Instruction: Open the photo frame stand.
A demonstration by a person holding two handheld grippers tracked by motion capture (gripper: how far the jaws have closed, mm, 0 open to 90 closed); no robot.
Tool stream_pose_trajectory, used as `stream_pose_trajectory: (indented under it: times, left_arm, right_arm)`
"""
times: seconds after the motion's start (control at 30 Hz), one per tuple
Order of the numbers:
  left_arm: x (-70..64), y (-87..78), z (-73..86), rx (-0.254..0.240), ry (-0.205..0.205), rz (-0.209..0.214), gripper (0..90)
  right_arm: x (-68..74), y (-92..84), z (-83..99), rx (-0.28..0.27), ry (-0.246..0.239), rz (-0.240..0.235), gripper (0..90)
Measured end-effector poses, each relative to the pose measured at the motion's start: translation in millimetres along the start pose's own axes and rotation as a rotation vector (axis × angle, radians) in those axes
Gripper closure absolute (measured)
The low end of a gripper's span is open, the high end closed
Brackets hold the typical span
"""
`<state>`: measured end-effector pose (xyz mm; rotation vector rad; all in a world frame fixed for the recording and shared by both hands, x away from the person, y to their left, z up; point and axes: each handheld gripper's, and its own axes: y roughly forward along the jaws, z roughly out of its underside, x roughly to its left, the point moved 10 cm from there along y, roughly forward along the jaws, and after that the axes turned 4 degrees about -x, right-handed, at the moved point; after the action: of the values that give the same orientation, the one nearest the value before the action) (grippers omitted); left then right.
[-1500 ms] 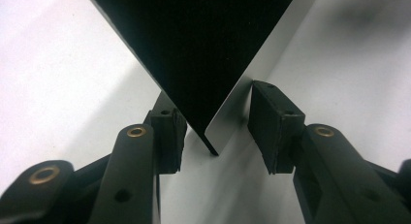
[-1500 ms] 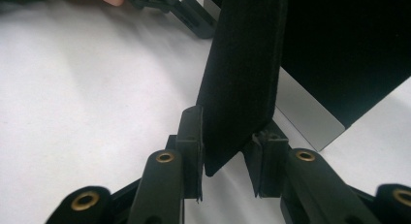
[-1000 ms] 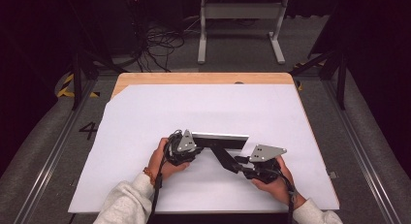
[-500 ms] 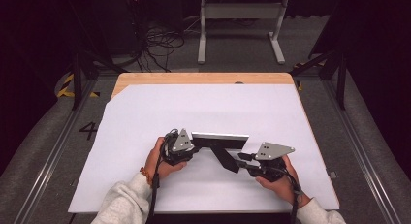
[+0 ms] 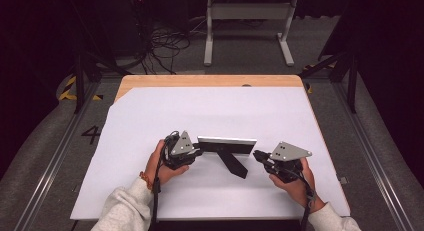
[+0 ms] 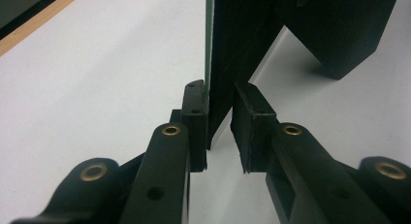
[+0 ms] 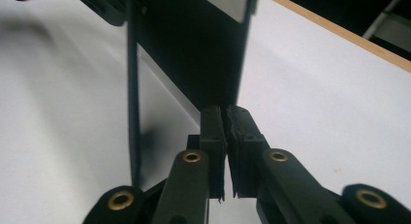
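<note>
A picture frame (image 5: 226,145) stands upright near the front middle of the white sheet (image 5: 210,116) on the table, a flat black rectangle with a pale glossy face and a wedge-shaped back stand (image 5: 234,164) (matte, dark). The left gripper (image 6: 220,124) has just been closing on the frame's edge, one pad touching. The right gripper (image 7: 225,132) has been closing too, jaws nearly together just beside the frame's other end

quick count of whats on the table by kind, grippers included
frame: 1
grippers: 2, left gripper and right gripper
white sheet: 1
total: 4
</note>
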<state>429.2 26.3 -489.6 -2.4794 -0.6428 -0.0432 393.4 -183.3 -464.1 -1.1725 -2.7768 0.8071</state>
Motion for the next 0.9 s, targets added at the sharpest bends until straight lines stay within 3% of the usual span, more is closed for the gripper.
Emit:
stream_pose_trajectory:
  times: [0.23,0.43,0.6,0.9]
  left_arm:
    - [-0.3,-0.5,0.3,0.001,-0.004,0.001,76.8]
    - [-0.6,-0.2,0.2,-0.001,-0.004,0.002,76.8]
    - [-0.8,-0.2,0.3,-0.002,-0.008,0.000,76.7]
    - [-1.0,0.0,0.6,-0.003,-0.008,0.001,76.9]
  right_arm:
    - [-10.1,1.7,4.1,0.004,0.042,0.034,79.6]
    - [-8.5,8.2,3.1,-0.021,0.044,0.001,74.7]
    - [-10.5,15.4,4.9,-0.013,0.045,0.021,75.1]
    - [-8.6,17.8,2.8,-0.024,0.031,0.009,79.7]
